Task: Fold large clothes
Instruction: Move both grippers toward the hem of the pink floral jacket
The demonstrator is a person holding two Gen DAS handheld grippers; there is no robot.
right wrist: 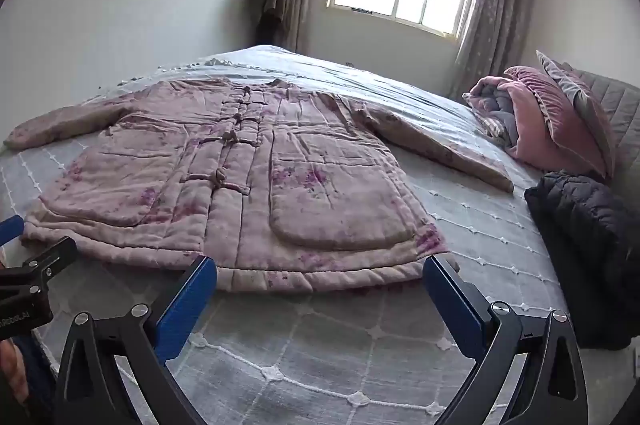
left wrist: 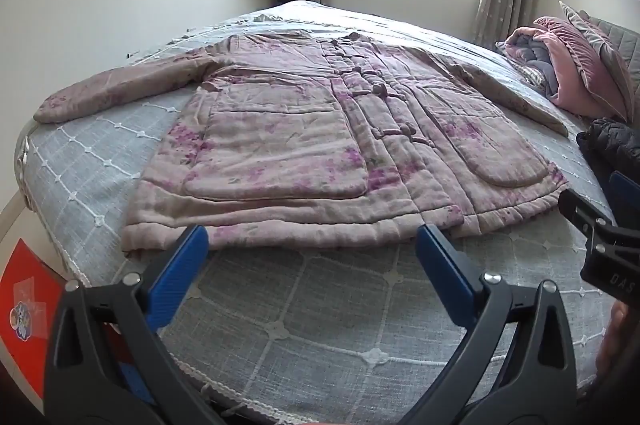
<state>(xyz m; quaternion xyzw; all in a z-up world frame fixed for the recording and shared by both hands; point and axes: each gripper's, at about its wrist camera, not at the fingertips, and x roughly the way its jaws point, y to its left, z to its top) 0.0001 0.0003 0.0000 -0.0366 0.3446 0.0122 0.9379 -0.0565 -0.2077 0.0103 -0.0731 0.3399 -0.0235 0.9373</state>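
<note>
The coat [left wrist: 320, 129] lies flat and fully spread on the bed [left wrist: 280, 325], front up, knot buttons [left wrist: 378, 89] closed down the middle, both sleeves stretched out to the sides, so by the look of it no fold has been made yet and the whole task is still ahead. The left gripper [left wrist: 312, 257] hangs with its jaws wide and nothing between them; the coat's hem [left wrist: 280, 229] runs just beyond the fingertips, a little ahead of them and not touched, and the gap between the jaws frames the left and middle part of that hem. The right gripper [right wrist: 320, 289] is likewise wide and empty, its blue pads [right wrist: 188, 301] just short of the hem, which passes across in front of both fingertips; the hem's right corner [right wrist: 436, 249] sits just ahead of the right-hand finger. Both tools tilt down toward the bedcover near the foot of the coat. To the right of the right jaws, well apart from the coat's body, lie a dark jacket [right wrist: 588, 237] and pink bedding [right wrist: 540, 117]; the coat's right sleeve [right wrist: 440, 149] reaches toward them without touching, as far as can be seen. Left to do, I judge: bring the sleeves in over the body, fold the sides, then fold the length over. The padding looks thick, so folds may spring back and need pressing.
</note>
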